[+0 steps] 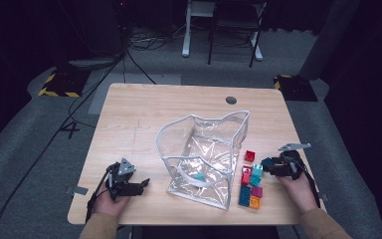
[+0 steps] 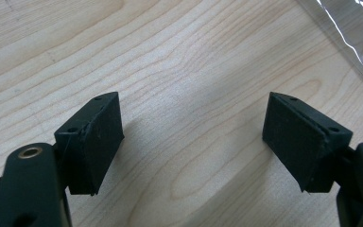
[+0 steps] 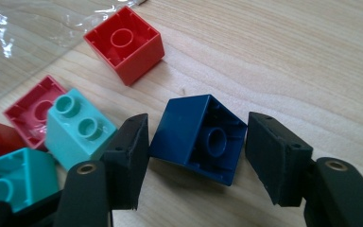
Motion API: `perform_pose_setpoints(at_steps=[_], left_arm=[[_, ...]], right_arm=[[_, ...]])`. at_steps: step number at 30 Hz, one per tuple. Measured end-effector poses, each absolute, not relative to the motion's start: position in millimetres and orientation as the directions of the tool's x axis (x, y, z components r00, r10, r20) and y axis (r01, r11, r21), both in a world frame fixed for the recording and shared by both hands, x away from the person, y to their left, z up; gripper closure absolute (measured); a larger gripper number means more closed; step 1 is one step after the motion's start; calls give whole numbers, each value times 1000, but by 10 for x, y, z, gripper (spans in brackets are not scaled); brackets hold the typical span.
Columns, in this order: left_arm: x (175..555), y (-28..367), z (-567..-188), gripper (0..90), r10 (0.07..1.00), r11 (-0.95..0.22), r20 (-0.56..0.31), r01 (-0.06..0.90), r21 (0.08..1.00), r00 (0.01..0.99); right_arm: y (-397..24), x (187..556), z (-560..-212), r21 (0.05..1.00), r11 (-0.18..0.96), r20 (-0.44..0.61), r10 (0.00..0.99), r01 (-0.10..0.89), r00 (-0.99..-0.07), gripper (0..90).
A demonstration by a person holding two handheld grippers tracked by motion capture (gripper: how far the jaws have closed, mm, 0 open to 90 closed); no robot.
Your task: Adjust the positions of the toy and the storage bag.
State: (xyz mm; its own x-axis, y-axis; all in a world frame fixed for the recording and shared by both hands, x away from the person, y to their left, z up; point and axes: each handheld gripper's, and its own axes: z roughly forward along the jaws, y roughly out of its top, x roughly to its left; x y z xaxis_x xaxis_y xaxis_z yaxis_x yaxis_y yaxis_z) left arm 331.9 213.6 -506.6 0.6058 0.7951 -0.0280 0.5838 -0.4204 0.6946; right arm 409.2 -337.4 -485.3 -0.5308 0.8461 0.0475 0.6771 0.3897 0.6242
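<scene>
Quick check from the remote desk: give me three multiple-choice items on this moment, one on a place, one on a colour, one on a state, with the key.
1. Where does the clear bag stand?
A. Mid-table, between the two tools
B. On the floor
C. At the far left table edge

2. What colour is the block between the right tool jaws?
A. Orange
B. Dark blue
C. Yellow

3. How does the left tool stand?
A. Shut on a block
B. Shut on the bag
C. Open, nothing between the jaws

Key: 1 A, the high view shows the bag mid-table; 2 B, the right gripper view shows a dark blue block; 3 C, only bare wood lies between its pads.
</scene>
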Motion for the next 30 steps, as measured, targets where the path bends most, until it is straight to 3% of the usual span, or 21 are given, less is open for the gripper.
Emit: perform_pose_setpoints(at_steps=[7,12,30], left_arm=[[3319,2136,-5067,214,795,-420,-28,583,695,606],[3319,2136,-5066,214,795,-421,-28,584,694,606],[3319,2136,-5067,214,795,-420,-28,583,695,606]], right_arm=[[-3321,4090,-4869,628,420,-8,845,655,-534,408],[-3326,4090,-4866,632,413,-8,850,656,-527,467],[-3337,4071,-4765,637,400,19,847,660,-531,474]])
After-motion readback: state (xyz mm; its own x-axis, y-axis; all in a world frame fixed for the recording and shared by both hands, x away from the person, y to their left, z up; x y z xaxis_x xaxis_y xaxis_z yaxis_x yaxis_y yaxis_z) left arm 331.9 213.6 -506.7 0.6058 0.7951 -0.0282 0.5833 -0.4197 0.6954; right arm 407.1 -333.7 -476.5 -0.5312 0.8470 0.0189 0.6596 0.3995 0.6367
